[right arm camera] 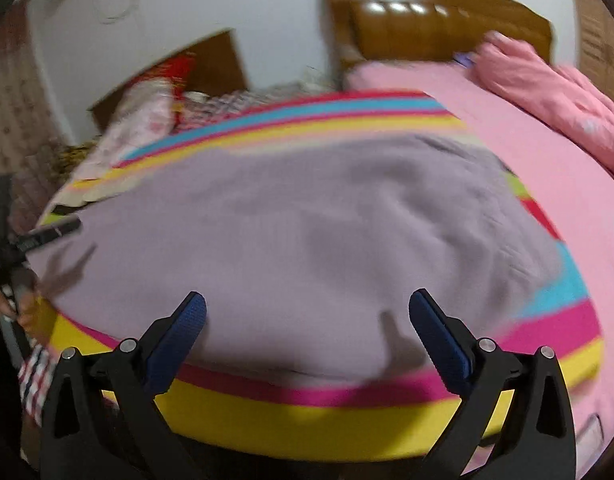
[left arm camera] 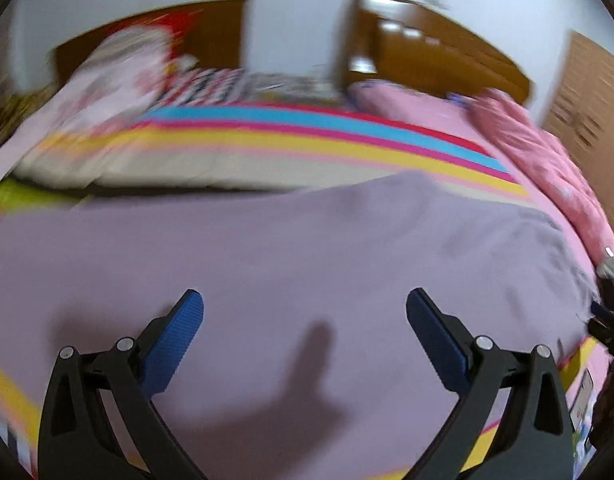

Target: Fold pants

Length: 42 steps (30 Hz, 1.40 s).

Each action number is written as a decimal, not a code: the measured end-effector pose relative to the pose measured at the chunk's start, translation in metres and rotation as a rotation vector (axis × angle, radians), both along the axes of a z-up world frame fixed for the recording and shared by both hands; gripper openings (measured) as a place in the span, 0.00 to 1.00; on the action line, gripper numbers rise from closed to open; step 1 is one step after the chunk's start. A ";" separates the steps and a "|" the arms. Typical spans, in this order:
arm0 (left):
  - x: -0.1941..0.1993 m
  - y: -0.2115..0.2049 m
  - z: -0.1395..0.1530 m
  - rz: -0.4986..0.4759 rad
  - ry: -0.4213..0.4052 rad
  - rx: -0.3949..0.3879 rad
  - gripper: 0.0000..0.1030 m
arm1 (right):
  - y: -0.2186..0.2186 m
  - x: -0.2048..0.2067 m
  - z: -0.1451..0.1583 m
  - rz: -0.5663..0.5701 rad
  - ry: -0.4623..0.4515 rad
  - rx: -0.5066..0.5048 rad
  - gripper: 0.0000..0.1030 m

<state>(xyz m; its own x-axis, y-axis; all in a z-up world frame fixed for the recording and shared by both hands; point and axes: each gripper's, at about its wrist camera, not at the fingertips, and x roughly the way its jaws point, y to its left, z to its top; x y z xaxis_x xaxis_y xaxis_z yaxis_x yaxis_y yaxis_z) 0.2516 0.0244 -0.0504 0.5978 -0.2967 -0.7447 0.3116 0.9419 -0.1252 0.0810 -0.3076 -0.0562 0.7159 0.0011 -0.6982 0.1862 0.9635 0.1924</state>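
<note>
The mauve pants lie spread flat on a striped blanket on the bed; they also show in the right wrist view. My left gripper is open and empty, hovering just above the cloth. My right gripper is open and empty over the near edge of the pants. The left gripper also shows at the left edge of the right wrist view. Both views are blurred by motion.
The striped blanket in yellow, magenta and blue covers the bed over a pink sheet. A pink quilt is heaped at the right. A wooden headboard stands behind. Folded bedding lies at the back left.
</note>
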 end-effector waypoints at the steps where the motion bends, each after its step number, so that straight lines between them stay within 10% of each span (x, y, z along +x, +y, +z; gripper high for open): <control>1: -0.002 0.015 -0.002 0.034 0.004 0.006 0.98 | 0.015 0.007 0.003 0.031 -0.012 -0.016 0.95; 11: -0.048 0.180 -0.016 0.385 0.006 -0.086 0.98 | 0.159 0.098 -0.007 0.348 0.050 -0.114 0.95; 20: -0.056 0.334 -0.038 0.605 0.042 -0.464 0.88 | 0.246 0.139 0.008 0.528 0.020 -0.114 0.95; 30: -0.004 0.386 -0.046 0.637 0.052 -0.665 0.60 | 0.331 0.190 0.001 0.665 0.044 -0.037 0.95; 42: 0.030 0.402 -0.068 0.630 0.044 -0.729 0.56 | 0.337 0.203 -0.031 0.646 0.109 0.000 0.96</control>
